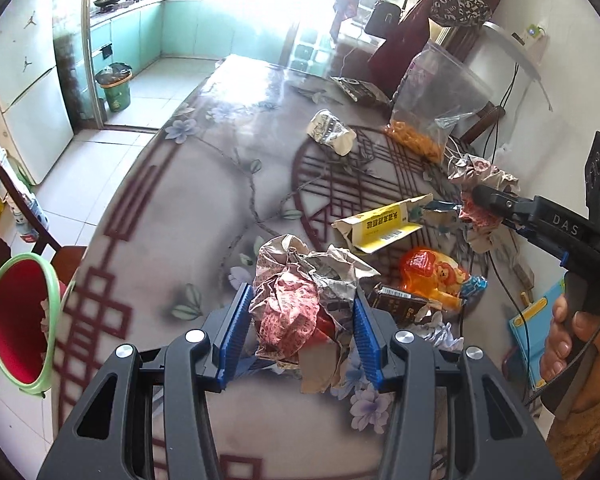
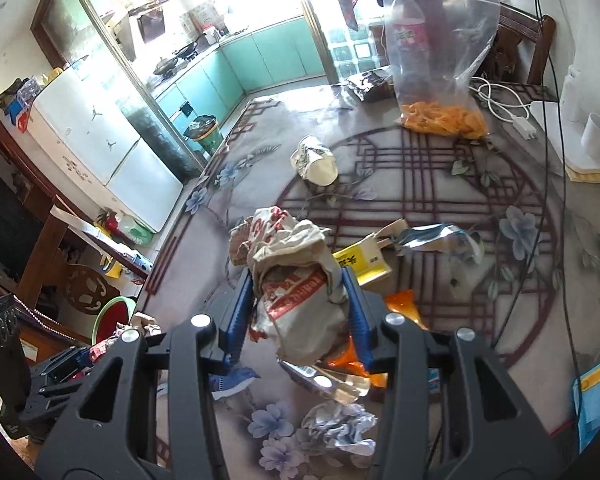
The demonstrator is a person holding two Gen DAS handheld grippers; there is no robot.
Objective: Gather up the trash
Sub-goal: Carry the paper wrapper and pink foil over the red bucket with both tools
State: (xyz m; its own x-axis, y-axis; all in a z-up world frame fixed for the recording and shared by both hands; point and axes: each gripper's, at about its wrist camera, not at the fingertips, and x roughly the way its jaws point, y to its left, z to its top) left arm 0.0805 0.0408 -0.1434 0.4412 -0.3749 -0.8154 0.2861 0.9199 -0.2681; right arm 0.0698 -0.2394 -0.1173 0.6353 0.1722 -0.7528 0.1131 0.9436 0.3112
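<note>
Both hand-held grippers loaded with crumpled paper, clear of the tabletop.

The left hand-held gripper [image 1: 302, 312] pinches a paper wad [image 1: 296, 300] between its blue pads; the right hand-held gripper [image 2: 300, 312] pinches a second wad [image 2: 296, 280] likewise. Each wad juts ahead of the jaws, its long axis roughly along the fingers and pointing forward, a hold judged to suit carrying. Ahead of and beside the jaws, a yellow box [image 1: 384, 224], cup [image 1: 332, 132] and orange wrapper [image 1: 432, 276] lie on the tabletop [image 1: 204, 208]. The red bin [image 1: 20, 320], left of the left hand-held gripper, is the probable destination.
</note>
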